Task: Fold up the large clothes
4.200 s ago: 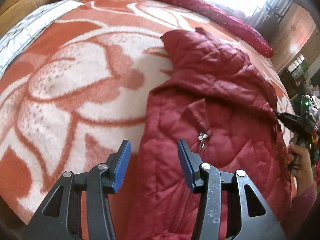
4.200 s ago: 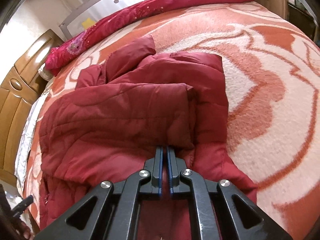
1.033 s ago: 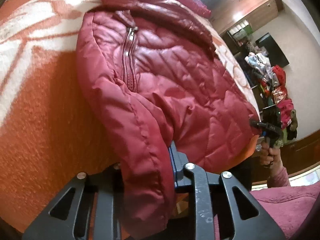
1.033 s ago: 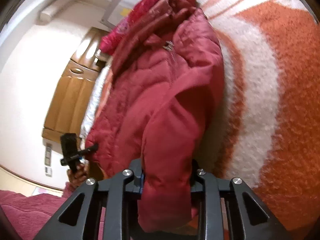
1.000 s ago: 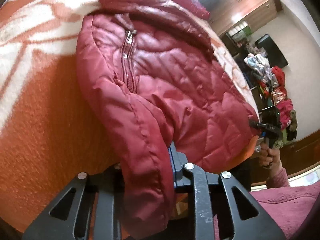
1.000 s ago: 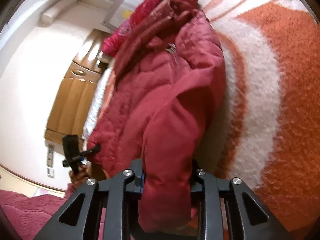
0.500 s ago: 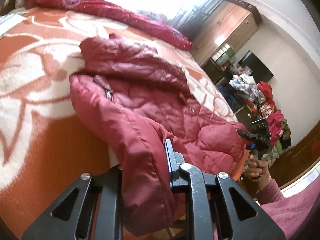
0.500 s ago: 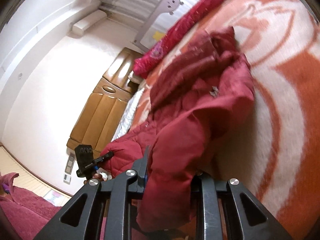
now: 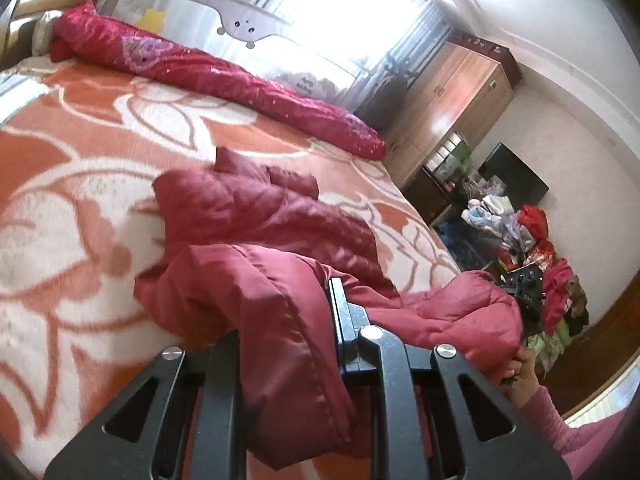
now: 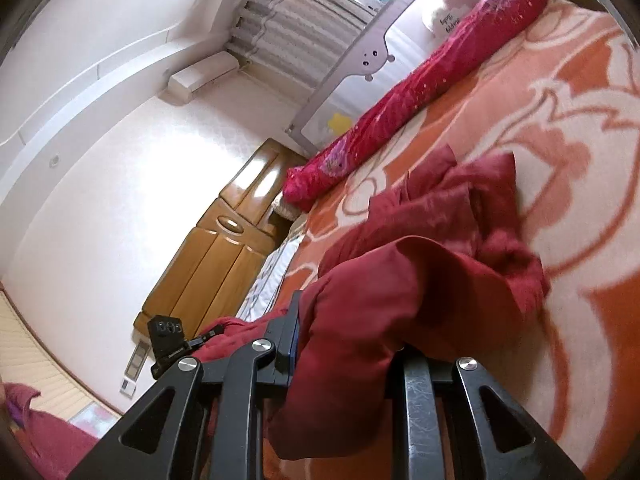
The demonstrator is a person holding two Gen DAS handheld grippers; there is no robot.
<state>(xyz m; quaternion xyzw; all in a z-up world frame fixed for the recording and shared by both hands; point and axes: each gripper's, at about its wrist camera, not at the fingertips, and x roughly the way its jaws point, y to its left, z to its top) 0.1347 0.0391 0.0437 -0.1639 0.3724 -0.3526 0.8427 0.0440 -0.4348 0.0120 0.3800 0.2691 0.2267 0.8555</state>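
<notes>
Daylit bedroom, blown-out window, motion-softened fisheye frames.

Strong daylight floods from the far window (image 9: pixel 348 12), bleaching it white and hazing the curtains (image 9: pixel 416 36) beside it. Glare streaks the headboard (image 10: pixel 224 248). The blanket (image 9: pixel 72 216) and jacket (image 9: pixel 256 216) smear with blur. Edges bend and darken to black corners.

Two close wrist views along the tongs, angled down across the same bed (image 9: pixel 100 152) and jacket (image 10: pixel 420 264).

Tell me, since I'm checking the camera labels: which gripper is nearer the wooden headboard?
Left. The left gripper clamps the jacket on the side toward the headboard. The right gripper clamps the jacket's opposite side, toward the wardrobe.
</notes>
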